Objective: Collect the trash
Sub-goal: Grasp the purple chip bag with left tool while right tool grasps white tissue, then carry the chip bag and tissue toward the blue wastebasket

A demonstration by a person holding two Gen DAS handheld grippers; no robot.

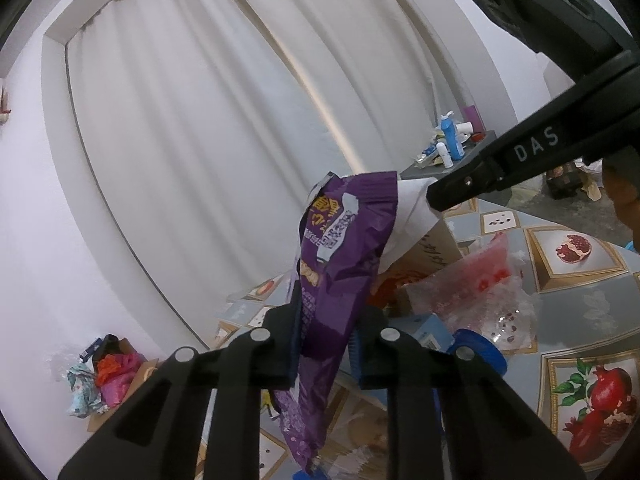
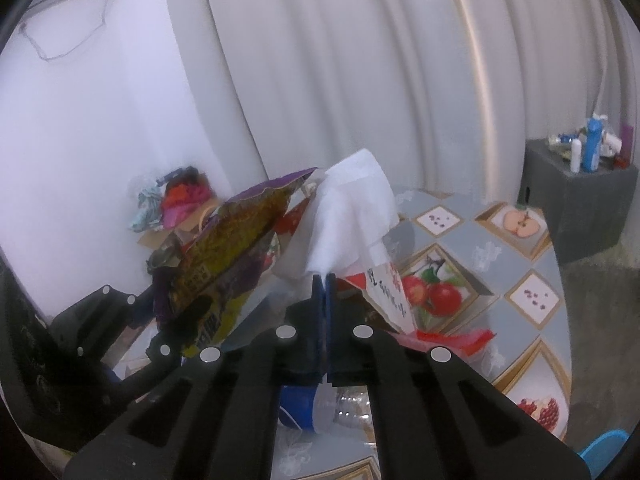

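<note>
A crumpled purple snack wrapper (image 1: pixel 344 248) hangs upright in the air between the pads of my left gripper (image 1: pixel 326 316), which is shut on its lower part. In the right wrist view the same wrapper (image 2: pixel 236 240) shows a yellow printed face, with the left gripper (image 2: pixel 184 320) below it. My right gripper (image 2: pixel 325 280) is shut on the bottom edge of a white tissue (image 2: pixel 352 212). In the left wrist view its tip (image 1: pixel 434 198) comes in from the upper right and pinches the tissue (image 1: pixel 412 216) just beside the wrapper's top.
Under both grippers a table (image 1: pixel 580 272) with a fruit-print cloth carries a torn paper carton (image 2: pixel 388 284), a clear plastic bag (image 1: pixel 480 296) and a blue lid (image 1: pixel 480 348). A grey stand with bottles (image 2: pixel 580 208) is at the back right. A box of clothes (image 1: pixel 108 372) sits on the floor by the curtain.
</note>
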